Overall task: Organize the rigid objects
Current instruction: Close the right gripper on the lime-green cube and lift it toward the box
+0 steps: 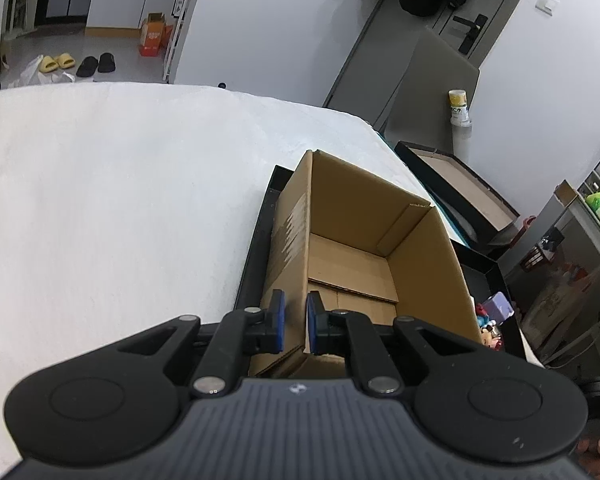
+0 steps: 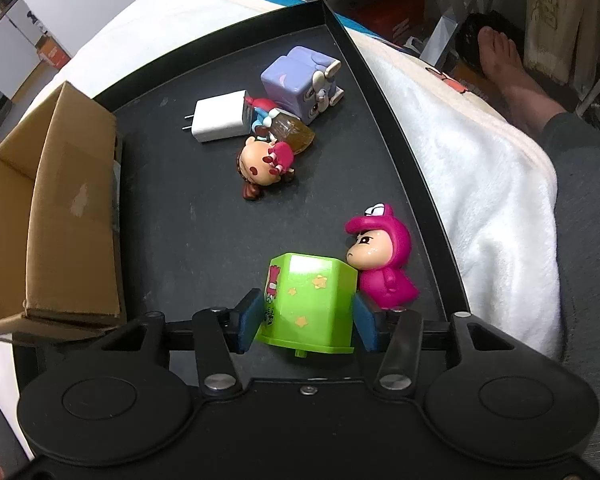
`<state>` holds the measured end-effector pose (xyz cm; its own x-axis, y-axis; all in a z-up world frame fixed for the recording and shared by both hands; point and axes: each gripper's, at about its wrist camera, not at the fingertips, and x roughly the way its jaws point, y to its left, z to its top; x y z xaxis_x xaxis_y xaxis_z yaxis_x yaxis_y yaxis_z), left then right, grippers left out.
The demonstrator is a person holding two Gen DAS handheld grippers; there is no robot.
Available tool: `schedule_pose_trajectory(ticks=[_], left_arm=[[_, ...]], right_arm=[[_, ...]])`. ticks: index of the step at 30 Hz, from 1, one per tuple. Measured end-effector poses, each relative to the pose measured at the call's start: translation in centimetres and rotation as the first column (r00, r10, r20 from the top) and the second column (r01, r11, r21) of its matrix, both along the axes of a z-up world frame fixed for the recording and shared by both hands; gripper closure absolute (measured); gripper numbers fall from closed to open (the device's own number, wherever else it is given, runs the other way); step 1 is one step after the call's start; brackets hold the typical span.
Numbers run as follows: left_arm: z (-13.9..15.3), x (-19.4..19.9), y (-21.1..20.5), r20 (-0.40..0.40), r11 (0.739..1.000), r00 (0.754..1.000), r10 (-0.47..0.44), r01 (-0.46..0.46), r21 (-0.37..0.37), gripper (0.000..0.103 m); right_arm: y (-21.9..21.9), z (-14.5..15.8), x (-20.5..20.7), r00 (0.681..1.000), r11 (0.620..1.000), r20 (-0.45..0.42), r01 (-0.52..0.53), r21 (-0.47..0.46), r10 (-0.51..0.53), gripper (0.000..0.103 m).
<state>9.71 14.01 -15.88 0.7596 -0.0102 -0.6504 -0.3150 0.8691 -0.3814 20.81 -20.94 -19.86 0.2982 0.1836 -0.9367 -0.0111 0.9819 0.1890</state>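
My right gripper point(image 2: 306, 322) is shut on a green toy box with yellow stars point(image 2: 310, 300) above the black tray point(image 2: 384, 92). A pink hooded figure point(image 2: 382, 264) stands right against it. Farther back lie a brown-haired doll point(image 2: 264, 168), a white charger point(image 2: 220, 116), a small amber bottle point(image 2: 294, 134) and a purple cube toy point(image 2: 300, 80). My left gripper point(image 1: 295, 322) straddles the left wall of the empty cardboard box point(image 1: 352, 256), its pads point(image 1: 278, 320) a narrow gap apart around that wall. The box also shows in the right wrist view point(image 2: 60, 216).
The tray lies on a white fleece blanket point(image 1: 120, 200) that also shows in the right wrist view point(image 2: 480, 184). A second black box lid point(image 1: 460, 188) stands off the bed's right side. A person's bare foot point(image 2: 500, 64) is beyond the tray's right rim.
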Motion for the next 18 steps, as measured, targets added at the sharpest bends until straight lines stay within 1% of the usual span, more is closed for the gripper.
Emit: schedule_pose_trajectory(ticks=[3, 7, 11, 13, 14, 16, 18], left_arm=[[0.0, -0.1, 0.1, -0.001, 1.000, 1.000, -0.004, 0.004, -0.008, 0.093], [0.0, -0.1, 0.2, -0.008, 1.000, 1.000, -0.017, 0.017, -0.025, 0.092], [-0.1, -0.3, 0.4, -0.008, 0.999, 1.000, -0.021, 0.021, -0.047, 0.092], [-0.1, -0.3, 0.3, -0.009, 0.999, 1.000, -0.025, 0.024, -0.048, 0.092], [-0.1, -0.4, 0.3, -0.009, 0.999, 1.000, -0.026, 0.025, -0.049, 0.092], [-0.1, -0.5, 0.3, -0.009, 0.998, 1.000, -0.026, 0.025, -0.053, 0.092], [-0.1, -0.5, 0.4, -0.009, 0.998, 1.000, -0.026, 0.025, -0.059, 0.092]], right_arm=[[-0.2, -0.2, 0.4, 1.000, 0.999, -0.016, 0.006, 0.038, -0.006, 0.054], [0.0, -0.3, 0.7, 0.999, 0.999, -0.030, 0.011, 0.041, -0.010, 0.054], [0.8, -0.6, 1.0, 0.999, 0.999, -0.033, -0.028, 0.033, 0.029, 0.052], [0.9, -1.0, 1.3, 0.998, 0.998, -0.050, -0.045, 0.052, 0.048, 0.053], [1.0, -1.3, 1.4, 0.995, 0.996, -0.076, -0.052, 0.068, 0.057, 0.055], [1.2, -2.2, 1.4, 0.990, 0.995, -0.125, -0.054, 0.083, 0.064, 0.055], [1.3, -2.2, 1.3, 0.991, 0.996, -0.115, -0.056, 0.076, 0.064, 0.056]])
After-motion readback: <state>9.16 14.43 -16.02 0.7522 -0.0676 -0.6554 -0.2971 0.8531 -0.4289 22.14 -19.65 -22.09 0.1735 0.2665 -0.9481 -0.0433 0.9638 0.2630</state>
